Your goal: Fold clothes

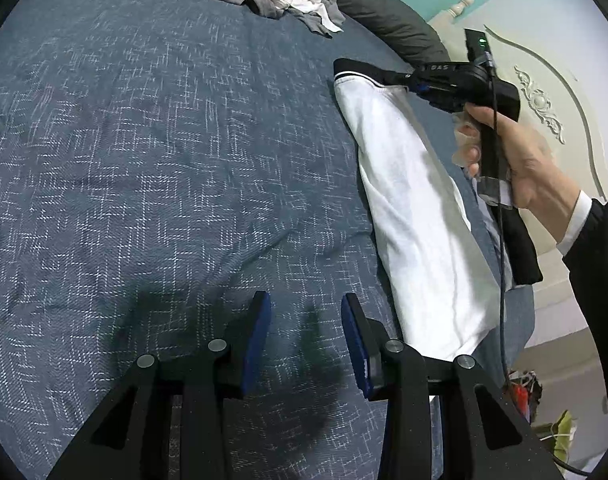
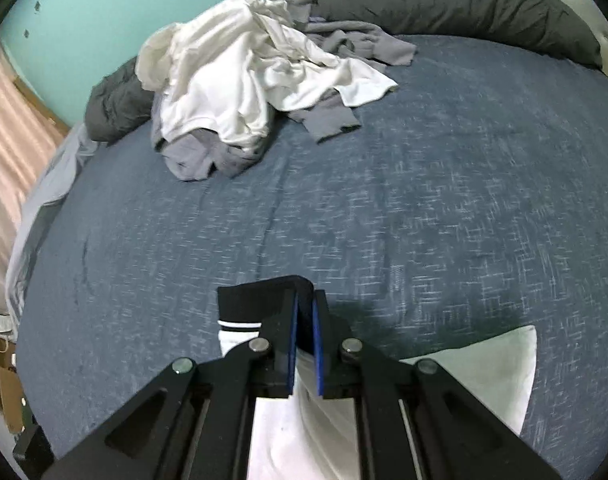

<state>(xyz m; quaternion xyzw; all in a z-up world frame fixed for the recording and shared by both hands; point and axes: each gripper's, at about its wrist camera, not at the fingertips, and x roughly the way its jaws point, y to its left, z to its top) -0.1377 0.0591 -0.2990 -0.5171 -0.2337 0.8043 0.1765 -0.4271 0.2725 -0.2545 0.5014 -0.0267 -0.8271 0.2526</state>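
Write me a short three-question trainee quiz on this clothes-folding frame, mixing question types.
1. True or false: the left hand-held gripper is clamped on the white garment.
2. Multiple choice: the right hand-held gripper is shut on the garment's A) black cuff B) white middle C) grey hem.
3. Short answer: what lies at the far end of the blue bedspread?

Key:
1. False; its jaws stand apart over bare bedspread.
2. A.
3. A heap of unfolded clothes, white and grey, beside a dark grey pillow.
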